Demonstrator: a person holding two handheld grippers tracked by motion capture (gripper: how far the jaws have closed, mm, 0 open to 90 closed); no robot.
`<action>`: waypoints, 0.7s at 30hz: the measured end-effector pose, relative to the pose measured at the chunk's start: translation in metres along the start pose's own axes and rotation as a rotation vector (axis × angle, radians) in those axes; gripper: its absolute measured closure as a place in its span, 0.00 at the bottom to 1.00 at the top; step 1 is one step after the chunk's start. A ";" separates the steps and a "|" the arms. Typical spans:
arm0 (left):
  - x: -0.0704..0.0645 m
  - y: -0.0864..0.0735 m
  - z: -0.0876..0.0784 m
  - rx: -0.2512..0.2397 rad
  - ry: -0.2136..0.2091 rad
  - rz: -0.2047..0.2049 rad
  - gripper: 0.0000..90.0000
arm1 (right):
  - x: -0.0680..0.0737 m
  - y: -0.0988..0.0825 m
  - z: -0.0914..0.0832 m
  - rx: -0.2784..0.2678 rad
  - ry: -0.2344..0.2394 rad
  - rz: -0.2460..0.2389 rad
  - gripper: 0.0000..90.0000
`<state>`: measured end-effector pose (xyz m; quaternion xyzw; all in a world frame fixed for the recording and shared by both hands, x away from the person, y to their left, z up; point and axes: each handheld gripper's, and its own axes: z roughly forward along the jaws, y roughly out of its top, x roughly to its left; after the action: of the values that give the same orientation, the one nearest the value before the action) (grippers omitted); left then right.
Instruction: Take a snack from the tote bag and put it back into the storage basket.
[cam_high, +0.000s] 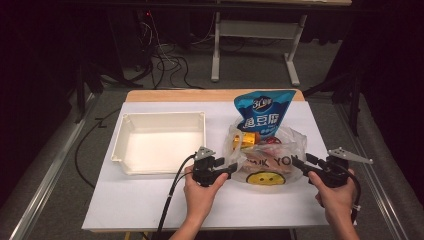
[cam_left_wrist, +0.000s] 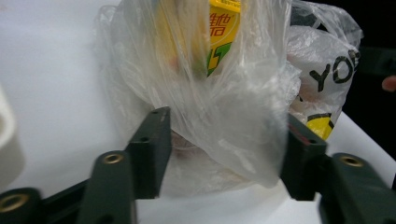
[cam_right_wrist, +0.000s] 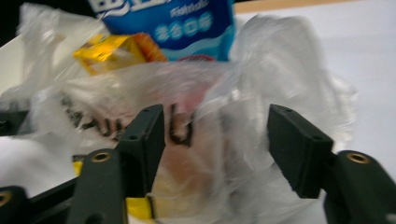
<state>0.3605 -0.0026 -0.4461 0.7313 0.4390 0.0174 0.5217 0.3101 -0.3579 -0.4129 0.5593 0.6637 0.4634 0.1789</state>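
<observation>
A clear plastic bag (cam_high: 272, 150) with black letters and a yellow smiley lies on the white table, right of centre. It holds a yellow box (cam_high: 248, 140) and a blue snack pouch (cam_high: 263, 111) that stands up out of its top. My left gripper (cam_high: 233, 168) is at the bag's left edge. In the left gripper view its jaws (cam_left_wrist: 225, 119) stand open with loose bag film (cam_left_wrist: 243, 102) bulging between them, and the yellow box (cam_left_wrist: 223, 28) shows above. My right gripper (cam_high: 300, 161) is at the bag's right edge. Its jaws (cam_right_wrist: 215, 112) stand open, with crumpled film (cam_right_wrist: 275, 70) between and beyond them.
An empty white tray (cam_high: 162, 116) sits left of the bag, close to my left hand. The white table cover (cam_high: 150, 200) has bare room along its front edge. A bare wooden strip (cam_high: 190, 95) runs along the far edge. Cables and a frame stand on the floor beyond.
</observation>
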 end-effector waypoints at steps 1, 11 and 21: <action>0.001 0.001 0.002 0.001 -0.010 -0.005 0.43 | 0.003 -0.002 0.003 0.018 0.017 0.008 0.37; 0.014 0.000 -0.001 0.134 -0.055 -0.028 1.00 | 0.019 -0.023 0.011 0.102 -0.032 -0.048 0.99; 0.033 -0.017 0.008 0.246 0.106 -0.007 1.00 | 0.009 -0.049 0.003 0.193 -0.064 -0.023 0.98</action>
<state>0.3746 0.0146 -0.4773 0.7865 0.4671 0.0002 0.4040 0.2814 -0.3454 -0.4513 0.5809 0.7055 0.3770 0.1506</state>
